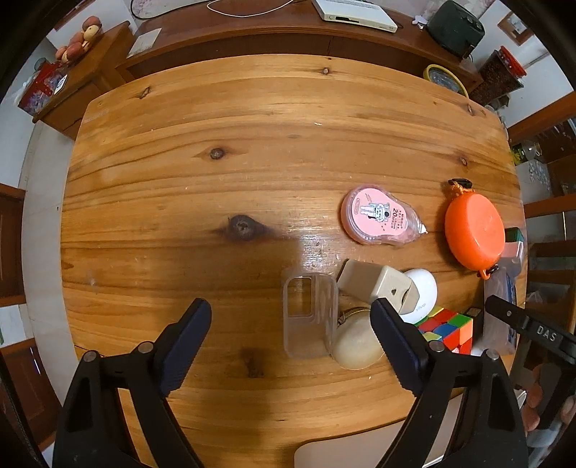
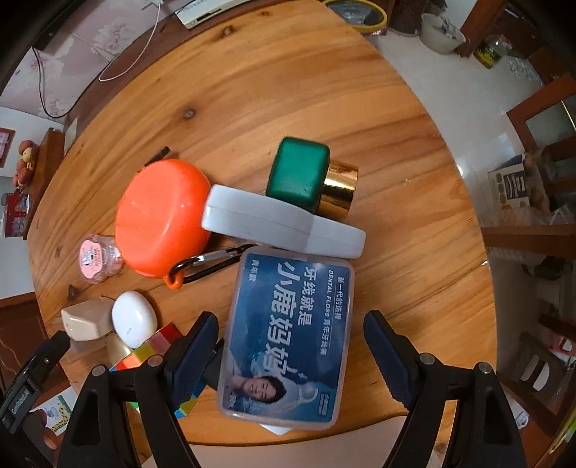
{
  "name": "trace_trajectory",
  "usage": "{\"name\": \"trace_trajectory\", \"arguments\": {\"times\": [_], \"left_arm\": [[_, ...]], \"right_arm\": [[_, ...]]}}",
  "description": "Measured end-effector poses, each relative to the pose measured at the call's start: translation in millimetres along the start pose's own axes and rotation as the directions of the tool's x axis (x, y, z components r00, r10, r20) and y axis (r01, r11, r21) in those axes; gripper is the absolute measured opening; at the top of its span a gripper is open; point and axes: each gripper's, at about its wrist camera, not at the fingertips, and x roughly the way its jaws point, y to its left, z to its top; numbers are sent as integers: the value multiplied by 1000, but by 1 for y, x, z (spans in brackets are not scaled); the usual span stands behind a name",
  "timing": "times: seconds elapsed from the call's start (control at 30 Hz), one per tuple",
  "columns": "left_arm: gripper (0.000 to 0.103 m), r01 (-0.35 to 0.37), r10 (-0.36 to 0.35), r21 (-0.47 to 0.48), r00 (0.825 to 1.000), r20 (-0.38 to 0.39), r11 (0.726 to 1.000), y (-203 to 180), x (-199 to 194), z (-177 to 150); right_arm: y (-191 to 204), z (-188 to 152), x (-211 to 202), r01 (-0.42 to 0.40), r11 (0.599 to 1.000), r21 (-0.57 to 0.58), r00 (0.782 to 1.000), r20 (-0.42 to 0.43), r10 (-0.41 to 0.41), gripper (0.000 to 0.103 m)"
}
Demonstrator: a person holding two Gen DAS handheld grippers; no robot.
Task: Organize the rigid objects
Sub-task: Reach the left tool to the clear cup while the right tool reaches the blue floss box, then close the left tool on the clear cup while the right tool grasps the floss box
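Note:
My left gripper (image 1: 291, 334) is open above the wooden table (image 1: 216, 180), with a clear phone case (image 1: 309, 315) between its fingers, nearer the right one. Beside it lie a cream round object (image 1: 356, 345), a beige block (image 1: 378, 284), a white earbud case (image 1: 423, 291), a colour cube (image 1: 448, 329), a pink correction tape (image 1: 378, 216) and an orange round case (image 1: 473, 230). My right gripper (image 2: 291, 345) is open, its jaws either side of a blue dental floss box (image 2: 288, 338). Beyond that lie a grey flat case (image 2: 280, 219), a green bottle with a gold cap (image 2: 302, 174) and the orange case (image 2: 162, 216).
A dark sideboard (image 1: 252, 32) with a white device (image 1: 354, 14) stands behind the table. A carabiner (image 2: 208, 262) hangs from the orange case. Chairs (image 2: 540, 118) and tiled floor lie to the right. The table's left half (image 1: 162, 198) is bare wood.

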Motion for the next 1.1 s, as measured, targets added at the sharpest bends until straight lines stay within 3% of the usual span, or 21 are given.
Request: {"name": "trace_trajectory", "arguments": {"times": [0.07,0.13,0.27,0.33,0.37,0.4,0.47,0.77,1.1], "left_arm": [[82,-21,21,4,1000,-10,1000,5,5,2],[82,-35,35,4,999,-23,999,10,9,0],[82,-28,28,-16,999,-38,999,15,18,2],[77,-29,29,-12,999,-37,1000,13,22,4],[67,-29,29,-3,999,-39,1000,10,25,5],[49,-26,27,6,999,-45,1000,7,28,5],[32,-29,31,20,997,-70,999,2,37,5],[31,-68,68,26,998,17,997,0,19,-10],[31,-19,2,130,991,135,991,-17,-70,-69]], "right_arm": [[-1,1,3,-9,1000,4,1000,-11,9,76],[-5,1,8,-24,1000,7,999,-28,24,68],[-8,3,12,-33,999,7,999,-22,33,65],[-9,4,13,-26,1000,3,1000,-15,26,64],[-5,0,14,-24,1000,3,1000,-11,24,64],[-4,-1,14,-22,1000,2,1000,-8,22,64],[-2,-4,12,-25,1000,3,1000,-2,25,63],[-9,-24,-19,-75,997,-23,996,50,76,62],[-29,-65,-89,-207,971,-118,968,118,221,62]]}}
